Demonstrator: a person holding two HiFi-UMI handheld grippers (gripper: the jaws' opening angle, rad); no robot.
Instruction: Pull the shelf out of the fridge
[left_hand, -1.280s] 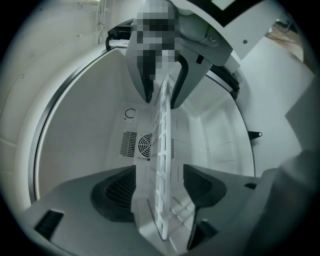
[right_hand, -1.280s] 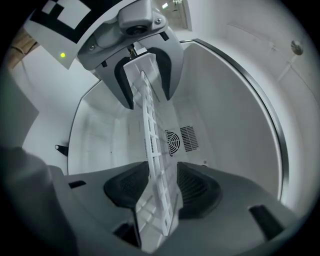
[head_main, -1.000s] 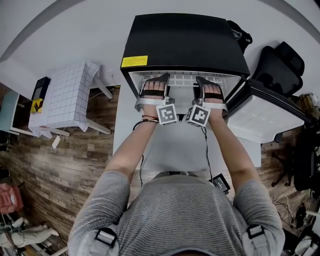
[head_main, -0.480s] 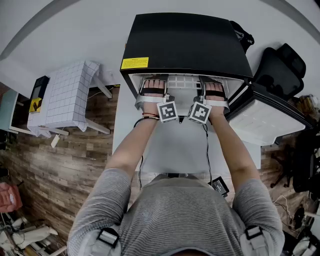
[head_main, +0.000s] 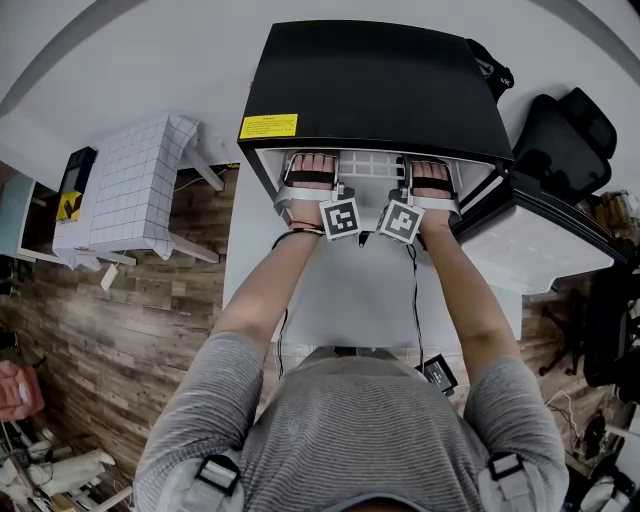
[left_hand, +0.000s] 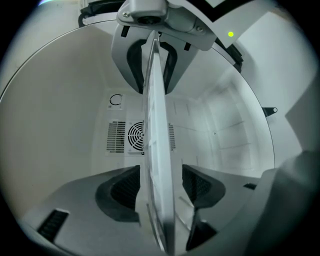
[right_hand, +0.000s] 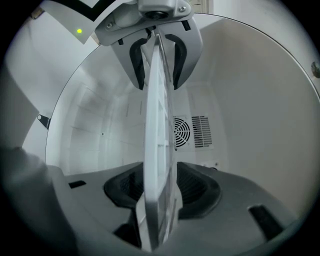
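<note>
– Head view, what's there to see?
– Black fridge (head_main: 375, 90) on the white desk (head_main: 360, 300), its door (head_main: 530, 240) swung open to the right. Both hands (head_main: 312, 178) reach inside. The white shelf (head_main: 372, 165) sits in there between them.
– Left gripper view?
– Left claw (left_hand: 159, 187) straddles the shelf's front edge. Its pads (left_hand: 122, 192) stand a sliver off it on either side, not pinching. Fan grille (left_hand: 136, 134) shows behind.
– And the right gripper view?
– Right claw (right_hand: 156, 187) is clamped on that same edge, both pads pressed against it.
</note>
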